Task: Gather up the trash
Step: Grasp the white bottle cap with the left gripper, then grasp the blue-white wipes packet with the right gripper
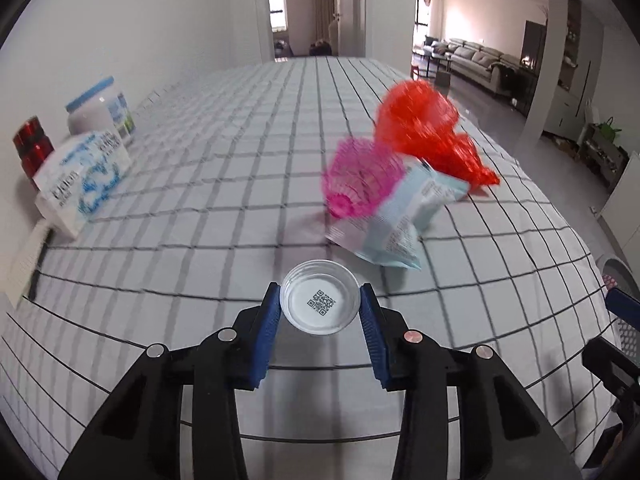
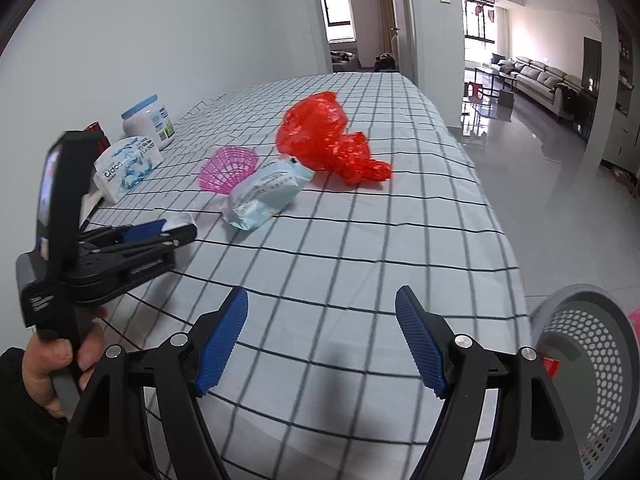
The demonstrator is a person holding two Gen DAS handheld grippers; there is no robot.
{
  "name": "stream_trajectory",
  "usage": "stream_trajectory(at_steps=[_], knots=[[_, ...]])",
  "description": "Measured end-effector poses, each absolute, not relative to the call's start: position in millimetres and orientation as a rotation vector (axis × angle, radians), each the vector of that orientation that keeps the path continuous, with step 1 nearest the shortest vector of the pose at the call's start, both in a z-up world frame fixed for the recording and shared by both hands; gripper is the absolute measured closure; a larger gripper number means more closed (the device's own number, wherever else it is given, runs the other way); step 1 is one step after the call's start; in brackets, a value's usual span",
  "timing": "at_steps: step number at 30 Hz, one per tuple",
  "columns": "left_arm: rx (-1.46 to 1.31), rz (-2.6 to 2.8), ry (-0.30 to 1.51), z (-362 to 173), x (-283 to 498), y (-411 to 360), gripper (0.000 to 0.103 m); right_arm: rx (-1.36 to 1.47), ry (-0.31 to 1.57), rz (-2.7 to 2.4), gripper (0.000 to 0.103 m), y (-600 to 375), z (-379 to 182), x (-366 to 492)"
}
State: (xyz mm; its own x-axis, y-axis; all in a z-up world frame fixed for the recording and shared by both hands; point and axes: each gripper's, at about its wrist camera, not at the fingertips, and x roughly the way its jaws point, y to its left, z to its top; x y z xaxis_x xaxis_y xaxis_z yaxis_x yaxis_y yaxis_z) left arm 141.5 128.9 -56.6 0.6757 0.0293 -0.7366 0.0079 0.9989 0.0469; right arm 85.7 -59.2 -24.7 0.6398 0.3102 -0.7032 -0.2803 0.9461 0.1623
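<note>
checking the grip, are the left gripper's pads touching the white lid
Touching. The left wrist view shows both blue pads of the left gripper pressed against opposite edges of the white lid, no gap.

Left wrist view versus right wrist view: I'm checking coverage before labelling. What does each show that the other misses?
Only the left wrist view shows the clear plastic lid face-on, with its QR code, clamped in the left gripper. Only the right wrist view shows the open right gripper, the hand and the grey perforated basket's inside. Both show the red bag, pink mesh cup, blue wrapper, tissue pack and white jar.
</note>
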Motion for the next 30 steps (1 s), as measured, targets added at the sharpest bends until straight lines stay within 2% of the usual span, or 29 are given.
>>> stream_trajectory(at_steps=[13, 30], knots=[[0.033, 0.172, 0.749, -52, 146, 190, 0.064, 0.057, 0.842, 0.36, 0.03, -1, -29, 144], [-0.006, 0.153, 0.75, -57, 146, 198, 0.064, 0.106, 0.934, 0.259, 0.03, 39, -52, 209]])
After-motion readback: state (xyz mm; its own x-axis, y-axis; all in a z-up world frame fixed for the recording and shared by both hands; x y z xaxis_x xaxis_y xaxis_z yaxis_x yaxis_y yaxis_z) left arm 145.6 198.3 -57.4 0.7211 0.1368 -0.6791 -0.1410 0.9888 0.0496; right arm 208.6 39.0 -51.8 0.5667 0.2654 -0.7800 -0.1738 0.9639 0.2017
